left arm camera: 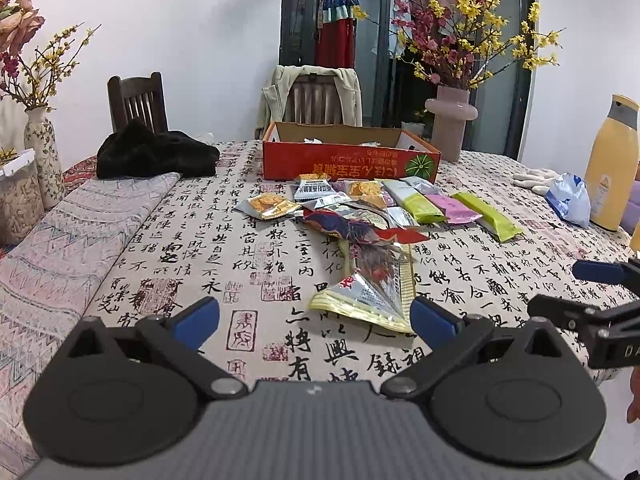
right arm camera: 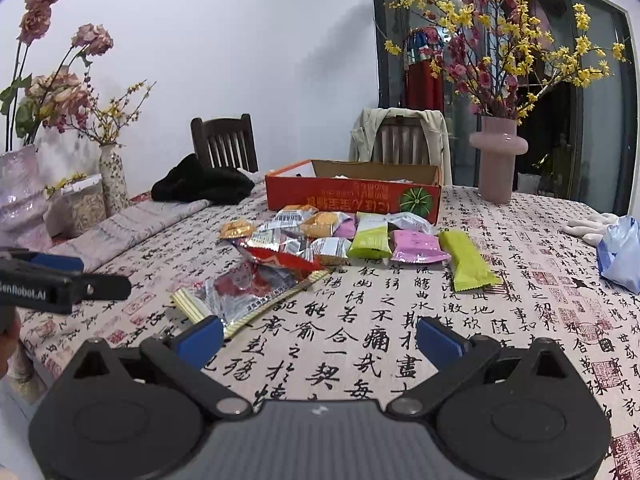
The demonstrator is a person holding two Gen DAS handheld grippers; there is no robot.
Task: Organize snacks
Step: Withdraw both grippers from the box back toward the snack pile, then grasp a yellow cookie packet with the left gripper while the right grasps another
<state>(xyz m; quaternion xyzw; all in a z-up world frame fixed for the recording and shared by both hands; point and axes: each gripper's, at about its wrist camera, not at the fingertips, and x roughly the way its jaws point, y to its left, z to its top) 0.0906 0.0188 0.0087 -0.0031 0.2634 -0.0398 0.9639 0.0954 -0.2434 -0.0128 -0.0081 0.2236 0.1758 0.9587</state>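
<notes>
- On the left of the table (left arm camera: 184, 240), a black cloth (left arm camera: 156, 154) is seen heaped before a dark chair (left arm camera: 138, 100), with a patterned vase (left arm camera: 42, 156) further out.
- The left gripper (left arm camera: 314, 316) is held low over the tablecloth, fingers spread wide, nothing gripped; a silver and yellow packet (left arm camera: 370, 292) lies just beyond its right finger.
- At the centre, the snacks (left arm camera: 360, 208) are scattered in front of a red box (left arm camera: 350, 156), a few packets lying inside it.
- A green bar (right arm camera: 466, 260) is set at the pile's right end.
- The right gripper (right arm camera: 318, 338) is likewise opened wide and empty.
- Far right, a pink vase (right arm camera: 498, 160) and a blue bag (right arm camera: 620, 252) are found.
</notes>
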